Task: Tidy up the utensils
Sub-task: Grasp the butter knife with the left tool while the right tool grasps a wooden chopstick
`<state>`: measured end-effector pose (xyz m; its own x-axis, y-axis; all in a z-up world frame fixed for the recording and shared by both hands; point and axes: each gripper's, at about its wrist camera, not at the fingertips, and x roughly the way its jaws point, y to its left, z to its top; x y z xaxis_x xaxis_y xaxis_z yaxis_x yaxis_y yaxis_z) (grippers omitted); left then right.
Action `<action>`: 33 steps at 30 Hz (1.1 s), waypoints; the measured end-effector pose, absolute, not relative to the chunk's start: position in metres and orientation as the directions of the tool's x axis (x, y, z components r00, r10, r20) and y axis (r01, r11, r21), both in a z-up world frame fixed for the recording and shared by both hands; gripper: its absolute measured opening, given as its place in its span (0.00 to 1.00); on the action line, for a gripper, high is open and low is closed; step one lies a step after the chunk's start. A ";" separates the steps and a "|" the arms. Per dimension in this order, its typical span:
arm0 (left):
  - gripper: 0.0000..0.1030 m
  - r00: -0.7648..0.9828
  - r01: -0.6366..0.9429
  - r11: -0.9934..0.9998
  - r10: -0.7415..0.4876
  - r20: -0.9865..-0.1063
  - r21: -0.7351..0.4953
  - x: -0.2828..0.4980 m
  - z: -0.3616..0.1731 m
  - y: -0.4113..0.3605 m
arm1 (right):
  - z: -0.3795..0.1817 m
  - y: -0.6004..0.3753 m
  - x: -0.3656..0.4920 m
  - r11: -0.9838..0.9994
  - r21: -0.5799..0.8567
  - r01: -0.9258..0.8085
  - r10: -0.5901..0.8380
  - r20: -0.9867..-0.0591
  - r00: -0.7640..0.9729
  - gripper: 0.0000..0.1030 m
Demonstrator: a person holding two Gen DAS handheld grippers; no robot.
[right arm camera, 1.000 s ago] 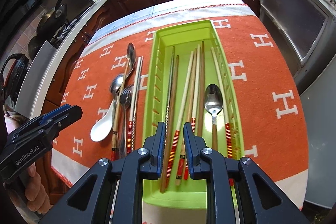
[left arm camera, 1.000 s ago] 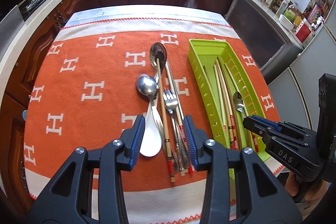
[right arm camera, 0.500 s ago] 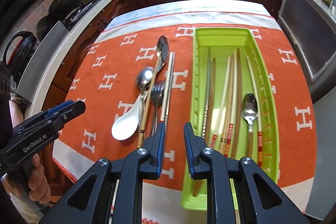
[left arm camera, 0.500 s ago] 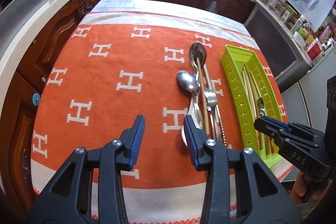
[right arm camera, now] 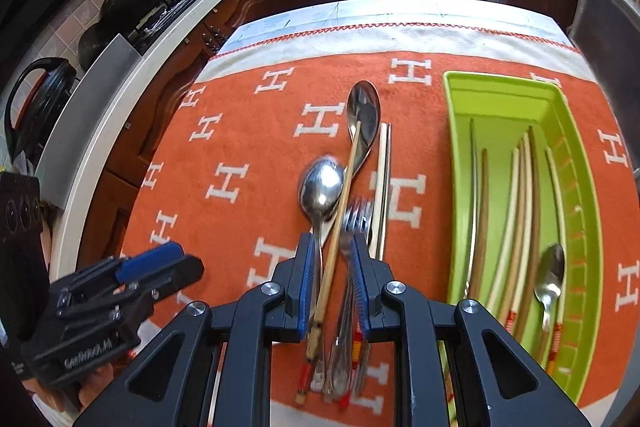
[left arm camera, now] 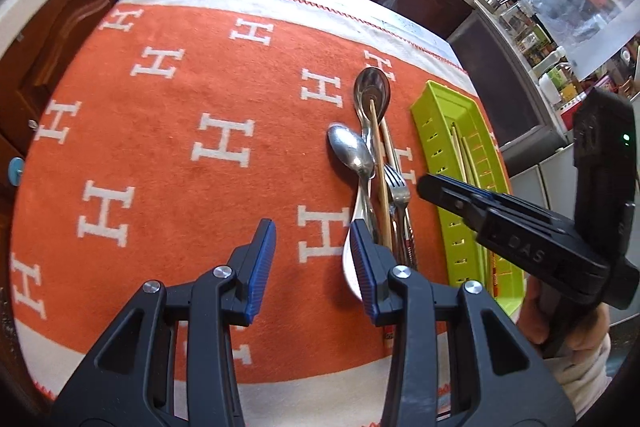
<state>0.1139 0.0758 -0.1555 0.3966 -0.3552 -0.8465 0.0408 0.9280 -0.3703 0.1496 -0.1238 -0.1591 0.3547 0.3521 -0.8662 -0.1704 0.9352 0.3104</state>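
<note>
The right gripper (right arm camera: pixel 331 283) points steeply down over a loose pile of utensils on the orange cloth (right arm camera: pixel 248 131). Its blue-padded jaws stand narrowly apart, above the pile; contact with any piece cannot be confirmed. The pile consists of a large metal spoon (right arm camera: pixel 363 107), a smaller metal spoon (right arm camera: pixel 321 185), a fork (right arm camera: pixel 357 217), a wooden chopstick (right arm camera: pixel 347 183) lying across the large spoon's bowl, and a pale chopstick pair (right arm camera: pixel 383 171). To the right, the green tray (right arm camera: pixel 500 91) holds several chopsticks (right arm camera: pixel 520 211) and a small spoon (right arm camera: pixel 551 273). The left gripper (right arm camera: pixel 160 267) appears at lower left, gripped by a hand (right arm camera: pixel 86 385).
</note>
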 end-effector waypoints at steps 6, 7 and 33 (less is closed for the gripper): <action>0.34 0.368 0.036 0.902 -0.411 -0.834 -0.429 0.138 -0.175 0.075 | -0.187 -0.109 0.182 0.940 0.287 -0.183 0.334 -0.885 0.324 0.18; 0.34 0.365 0.034 0.895 -0.425 -0.829 -0.444 0.142 -0.178 0.074 | -0.191 -0.107 0.185 0.941 0.284 -0.187 0.331 -0.888 0.318 0.18; 0.34 0.286 -0.048 0.751 -0.622 -0.729 -0.659 0.218 -0.241 0.039 | -0.213 -0.101 0.194 0.919 0.294 -0.262 0.370 -0.872 0.320 0.07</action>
<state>0.2183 0.0388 -0.2408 0.2864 -0.6217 -0.7290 -0.0477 0.7507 -0.6589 0.1939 -0.1006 -0.2127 0.3199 0.3703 -0.8721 -0.2625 0.9191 0.2940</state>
